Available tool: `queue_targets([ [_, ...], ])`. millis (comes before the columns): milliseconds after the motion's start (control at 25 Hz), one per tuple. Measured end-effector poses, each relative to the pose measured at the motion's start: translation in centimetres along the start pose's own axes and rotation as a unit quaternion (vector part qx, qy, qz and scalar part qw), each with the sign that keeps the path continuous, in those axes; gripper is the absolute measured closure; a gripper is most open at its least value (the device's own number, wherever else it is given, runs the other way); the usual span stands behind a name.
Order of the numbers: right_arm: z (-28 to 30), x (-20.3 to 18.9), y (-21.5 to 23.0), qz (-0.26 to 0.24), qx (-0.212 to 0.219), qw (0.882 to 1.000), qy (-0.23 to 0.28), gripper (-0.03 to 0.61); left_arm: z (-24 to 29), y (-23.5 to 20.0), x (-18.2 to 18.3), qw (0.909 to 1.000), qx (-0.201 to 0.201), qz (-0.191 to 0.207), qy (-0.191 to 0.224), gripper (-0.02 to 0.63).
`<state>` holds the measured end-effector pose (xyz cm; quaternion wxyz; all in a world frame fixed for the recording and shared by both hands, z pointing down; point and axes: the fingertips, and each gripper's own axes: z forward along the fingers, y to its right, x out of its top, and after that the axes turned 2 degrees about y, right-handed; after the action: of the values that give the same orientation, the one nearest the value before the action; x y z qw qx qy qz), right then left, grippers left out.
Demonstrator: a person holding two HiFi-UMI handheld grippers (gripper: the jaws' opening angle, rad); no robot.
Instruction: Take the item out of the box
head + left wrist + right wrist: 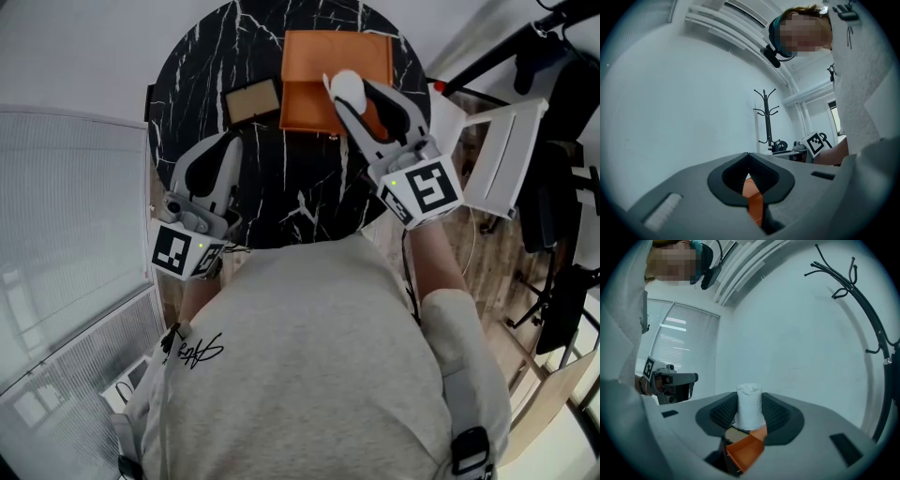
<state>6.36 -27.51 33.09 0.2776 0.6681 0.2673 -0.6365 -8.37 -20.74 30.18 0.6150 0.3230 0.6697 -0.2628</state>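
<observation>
Item [749, 401], white, in right hand-held gripper [750, 416].

Soft, even light is filling the room and bouncing off pale walls. The blinds [679, 343] are glowing in the right gripper view, and the white roll [749, 404] is catching it brightly. Both gripper views are bending into dark fisheye corners; the left gripper [750, 180] is looming soft and unfocused.

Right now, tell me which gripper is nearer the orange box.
Right. The right gripper is over the orange box, holding a white roll; the left gripper sits off to the box's near left, apart from it.
</observation>
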Motion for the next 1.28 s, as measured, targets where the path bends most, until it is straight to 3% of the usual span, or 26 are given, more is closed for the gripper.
queue_targets([
  [1280, -0.68, 0.49, 0.06, 0.013, -0.003, 1.000, 0.024, 0.413, 0.54, -0.15, -0.52, 1.0000, -0.004, 0.000, 0.002, 0.611],
])
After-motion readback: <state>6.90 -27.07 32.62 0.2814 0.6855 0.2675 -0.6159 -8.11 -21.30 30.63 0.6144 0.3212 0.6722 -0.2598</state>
